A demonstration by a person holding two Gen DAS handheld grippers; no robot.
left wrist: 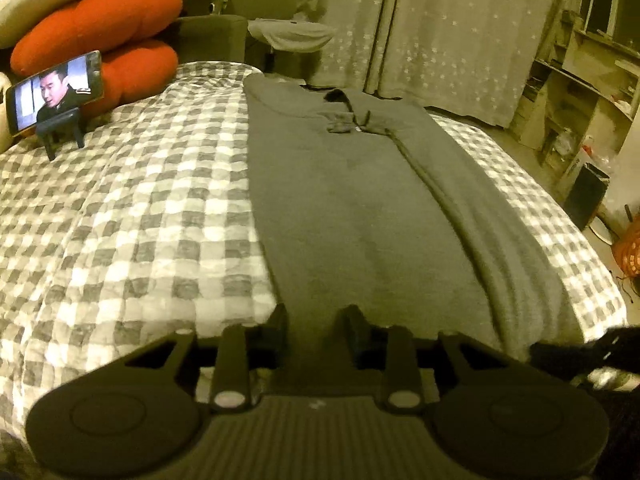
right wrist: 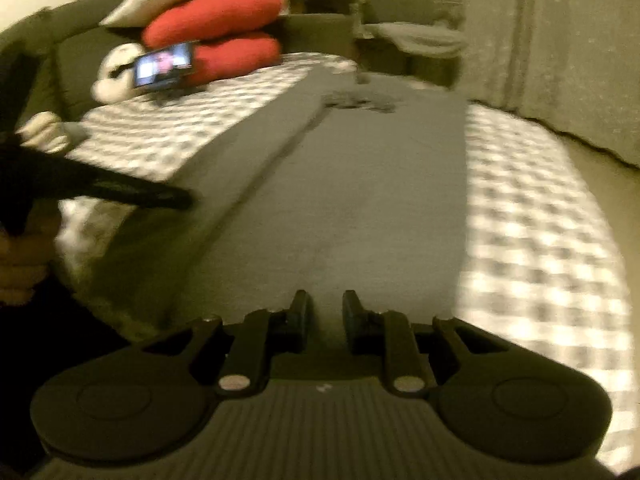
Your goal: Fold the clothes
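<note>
A dark grey garment [left wrist: 340, 200] lies flat along the checked bed cover [left wrist: 140, 220], its right side folded over in a long strip and its collar at the far end. My left gripper [left wrist: 316, 320] sits at the garment's near hem, close to its left edge. The jaws stand a little apart; grey cloth shows in the gap, but no pad presses on it. In the blurred right wrist view my right gripper [right wrist: 326, 308] is over the near hem of the same garment [right wrist: 352, 200], also slightly open, with cloth lying flat below. The left gripper [right wrist: 120, 192] reaches in from the left.
A phone on a stand [left wrist: 56, 96] plays video at the bed's far left, in front of red cushions [left wrist: 100, 20]. Curtains [left wrist: 440, 40] hang behind the bed. Shelves [left wrist: 580, 100] and an orange basket [left wrist: 630, 252] stand on the floor to the right.
</note>
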